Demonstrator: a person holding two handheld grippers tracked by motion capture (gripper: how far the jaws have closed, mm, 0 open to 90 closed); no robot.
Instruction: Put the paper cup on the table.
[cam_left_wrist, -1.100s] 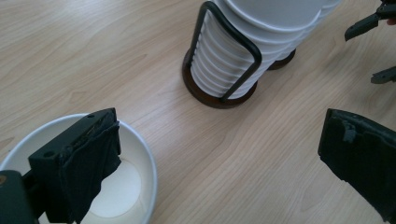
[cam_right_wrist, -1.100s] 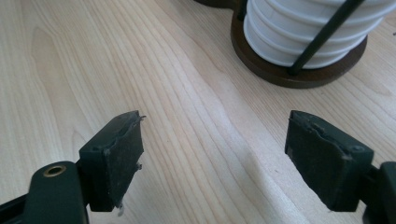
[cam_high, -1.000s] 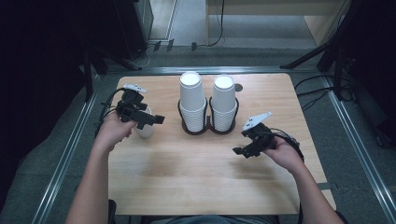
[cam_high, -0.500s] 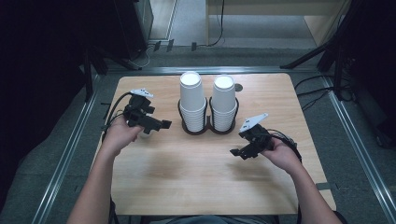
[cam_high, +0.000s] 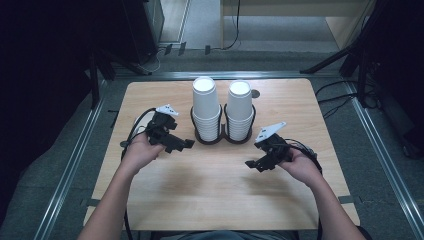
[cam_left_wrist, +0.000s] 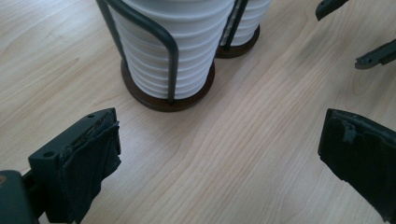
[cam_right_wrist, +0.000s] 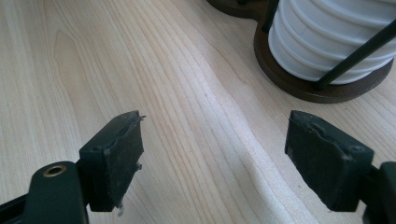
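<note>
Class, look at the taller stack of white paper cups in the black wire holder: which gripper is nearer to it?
Left. The left gripper sits just beside the taller stack; the right gripper is farther off, past the shorter stack.

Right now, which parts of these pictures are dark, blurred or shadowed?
High view: floor around the light wooden table is nearly black. Left gripper view: the near black pads look soft. Right gripper view: a faint shadow crosses the wood beside the white paper cup stack.

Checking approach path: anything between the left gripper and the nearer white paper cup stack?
Nothing: bare wood table between left gripper and white paper cup stack, per left gripper view.
</note>
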